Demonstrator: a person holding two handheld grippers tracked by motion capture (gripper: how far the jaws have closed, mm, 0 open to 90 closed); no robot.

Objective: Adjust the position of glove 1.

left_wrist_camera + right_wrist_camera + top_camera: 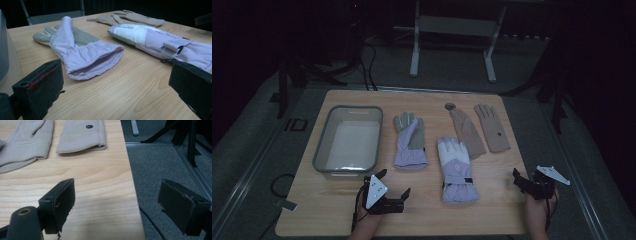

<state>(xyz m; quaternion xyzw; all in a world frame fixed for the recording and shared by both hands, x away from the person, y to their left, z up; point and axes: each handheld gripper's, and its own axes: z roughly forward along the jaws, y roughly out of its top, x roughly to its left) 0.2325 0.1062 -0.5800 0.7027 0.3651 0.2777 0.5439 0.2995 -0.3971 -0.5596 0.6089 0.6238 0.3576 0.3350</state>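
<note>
High view: at the lower left the left gripper [393, 183] lies low over the bench [327, 215], hand coming in from the bottom edge, jaws spread wide and empty, aimed toward the lilac glove [410, 141] just beyond. At the lower right the right gripper [524, 179] hangs at the bench's edge, jaws wide, nothing between them. Farther up lie a second lilac glove [456, 169], two beige gloves [492, 127] and a clear bin [323, 145].

I see my left gripper [394, 183] gaping near the tabletop's [492, 210] front edge, just before the lilac padded glove [410, 141]; right gripper [527, 181] spread at the right edge.
</note>
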